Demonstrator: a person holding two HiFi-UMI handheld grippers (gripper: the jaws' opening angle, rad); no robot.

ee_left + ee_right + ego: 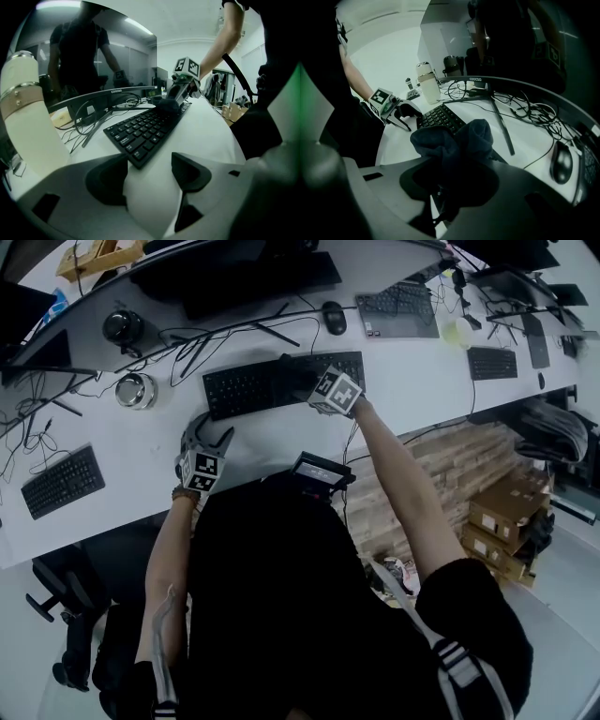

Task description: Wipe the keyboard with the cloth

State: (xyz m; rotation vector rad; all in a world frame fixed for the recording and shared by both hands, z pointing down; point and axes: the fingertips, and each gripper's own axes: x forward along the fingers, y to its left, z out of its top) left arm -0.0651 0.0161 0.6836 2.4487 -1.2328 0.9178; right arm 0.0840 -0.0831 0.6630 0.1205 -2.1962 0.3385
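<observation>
The black keyboard (253,385) lies across the white desk (141,442) in front of the monitor. My right gripper (314,381) is over the keyboard's right half, shut on a bunched dark cloth (457,138) that rests on the keys (436,116). From the left gripper view the same cloth (165,104) sits on the far end of the keyboard (143,130) under the right gripper (180,91). My left gripper (208,430) rests on the desk just in front of the keyboard's left end, jaws open with only bare desk between them (150,176).
A curved monitor (101,96) on a stand with tangled cables (525,112) is behind the keyboard. A mouse (334,317), a metal cup (136,390), a pale bottle (427,83) and other keyboards (63,481) (492,362) share the desk. Cardboard boxes (506,517) lie on the floor at right.
</observation>
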